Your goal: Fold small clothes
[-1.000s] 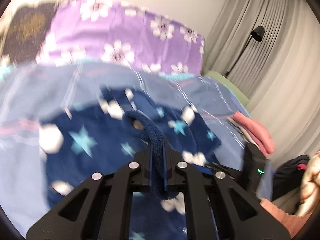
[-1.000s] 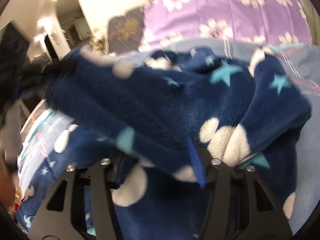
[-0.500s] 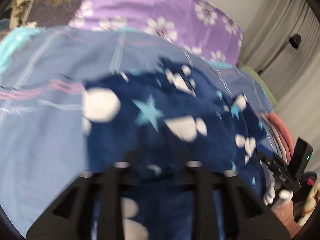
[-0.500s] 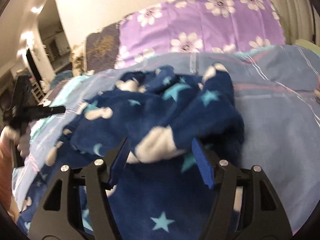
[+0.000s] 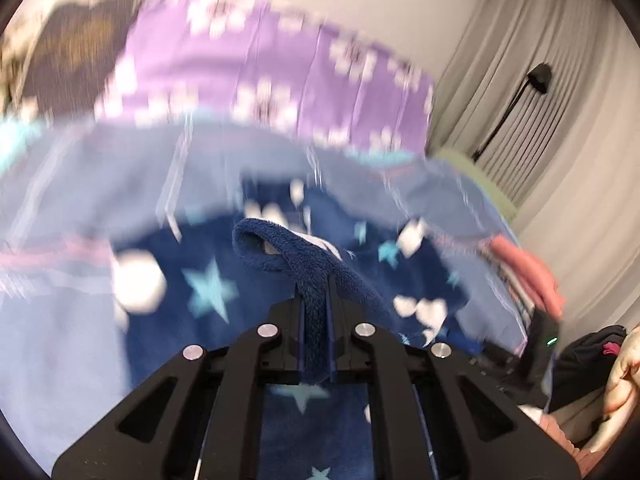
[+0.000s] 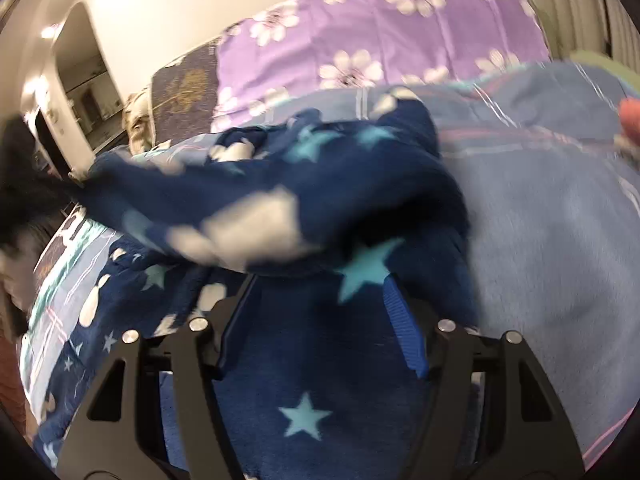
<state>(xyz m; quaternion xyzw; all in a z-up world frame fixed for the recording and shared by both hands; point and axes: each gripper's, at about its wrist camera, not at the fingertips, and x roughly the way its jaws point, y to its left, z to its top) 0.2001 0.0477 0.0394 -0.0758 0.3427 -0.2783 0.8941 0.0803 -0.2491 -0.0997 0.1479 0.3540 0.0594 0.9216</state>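
Starting at my left: the left gripper (image 5: 316, 312) is clamped tight on a rolled fleece edge of the navy star-print garment (image 5: 224, 280), the pinched strip running up between the jaws and curling over ahead of them. The rest of that garment is spread on the blue blanket (image 5: 60, 340) across the bed, with the purple flowered pillow (image 5: 280, 80) at the far end. This view is smeared, so I can't read the hem line beyond the grip. Moving right: the right gripper (image 6: 320, 312) has its jaws well apart, hanging over the garment (image 6: 304, 420), and a raised bunch of fleece lies just ahead of the fingers (image 6: 402, 332) without being pinched. Further right the blanket (image 6: 540, 240) is bare. My read is that I'm mid-fold, one corner held and the matching one not yet taken. To do this well I'd want the right jaws to bite only the top layer at the edge, level with my left hold, then draw both hands taut before laying the fold over. Grab the thick bunch and the fold goes crooked.
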